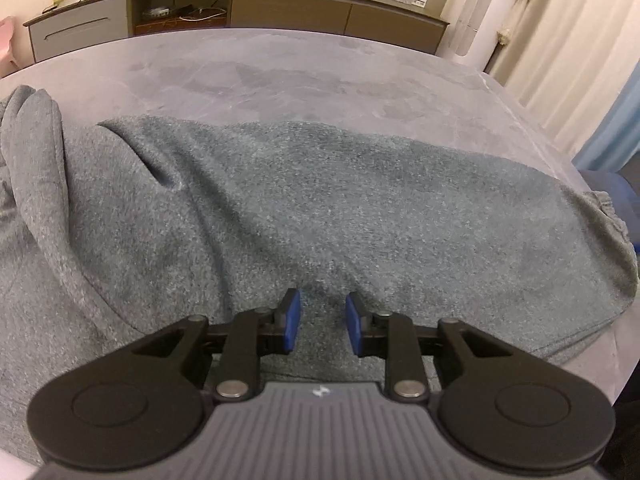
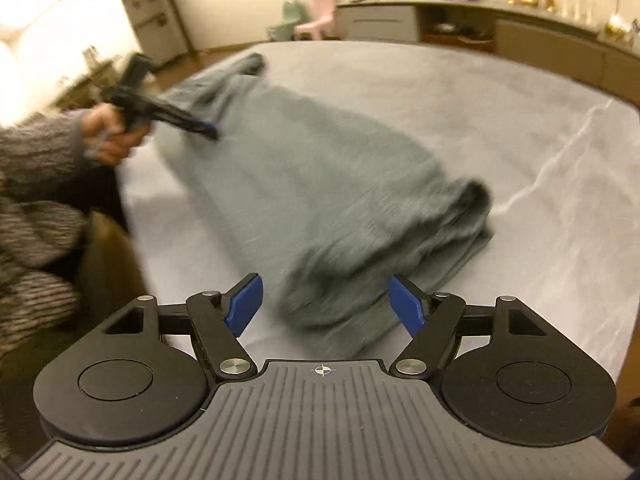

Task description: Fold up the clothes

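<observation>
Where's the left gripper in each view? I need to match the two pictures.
Left wrist view: the left gripper sits bottom centre, its blue pads apart over the grey garment.
Right wrist view: it is at upper left, held in a hand, tips at the garment's left edge.
Shared landmark: the long sideboard beyond the table.
</observation>
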`<control>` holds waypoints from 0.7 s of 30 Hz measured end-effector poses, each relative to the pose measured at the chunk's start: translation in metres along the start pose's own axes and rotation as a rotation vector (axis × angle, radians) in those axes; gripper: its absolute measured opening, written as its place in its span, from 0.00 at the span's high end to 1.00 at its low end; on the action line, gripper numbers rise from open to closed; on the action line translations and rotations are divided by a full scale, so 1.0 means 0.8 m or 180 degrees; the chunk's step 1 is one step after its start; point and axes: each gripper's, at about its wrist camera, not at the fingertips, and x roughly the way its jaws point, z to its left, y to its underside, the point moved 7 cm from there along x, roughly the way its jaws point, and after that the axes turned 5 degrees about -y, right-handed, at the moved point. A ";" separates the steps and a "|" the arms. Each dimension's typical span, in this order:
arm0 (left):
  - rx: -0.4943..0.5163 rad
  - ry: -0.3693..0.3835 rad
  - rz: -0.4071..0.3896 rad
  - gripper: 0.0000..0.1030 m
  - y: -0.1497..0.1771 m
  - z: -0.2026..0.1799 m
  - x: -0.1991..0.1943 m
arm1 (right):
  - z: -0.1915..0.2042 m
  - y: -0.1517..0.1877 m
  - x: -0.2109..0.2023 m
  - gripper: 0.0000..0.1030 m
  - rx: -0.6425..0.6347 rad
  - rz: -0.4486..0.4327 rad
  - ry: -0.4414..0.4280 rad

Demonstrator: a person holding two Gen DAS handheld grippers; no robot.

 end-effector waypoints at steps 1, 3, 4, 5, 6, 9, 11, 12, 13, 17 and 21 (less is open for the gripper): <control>0.0018 -0.0002 0.0001 0.73 0.001 -0.001 -0.002 | -0.005 -0.006 0.010 0.33 -0.0054 0.0056 0.0051; 0.0048 0.0006 0.0008 0.71 0.003 -0.003 -0.004 | -0.007 -0.021 0.028 0.35 -0.0204 0.0093 0.0085; 0.0053 0.0010 0.0006 0.71 0.004 -0.003 -0.004 | -0.003 -0.028 0.033 0.37 -0.0293 0.0112 0.0049; 0.0050 0.0019 0.0002 0.71 0.005 -0.003 -0.005 | 0.001 -0.035 0.037 0.38 -0.0385 0.0133 -0.0001; 0.0047 0.0027 -0.0003 0.71 0.006 -0.003 -0.005 | 0.006 -0.042 0.041 0.38 -0.0477 0.0153 -0.0051; -0.0033 0.0076 -0.0019 0.70 0.005 -0.001 -0.003 | 0.025 -0.047 0.058 0.41 -0.0848 0.0416 -0.0062; -0.0046 0.0086 -0.0031 0.69 0.004 -0.001 -0.002 | 0.034 -0.042 0.071 0.43 -0.1083 0.0652 -0.0009; -0.0045 0.0087 -0.0038 0.69 0.004 -0.002 -0.001 | 0.036 -0.038 0.074 0.51 -0.1140 0.0737 -0.0013; -0.0043 0.0089 -0.0044 0.69 0.004 -0.002 0.000 | 0.037 -0.035 0.078 0.62 -0.1164 0.0812 -0.0017; -0.0015 0.0101 -0.0049 0.68 0.004 -0.003 0.001 | 0.043 -0.038 0.062 0.83 -0.1043 0.0820 -0.0012; 0.0000 0.0124 -0.0040 0.68 0.002 -0.002 0.003 | 0.054 -0.032 0.026 0.88 -0.0992 0.0644 0.0125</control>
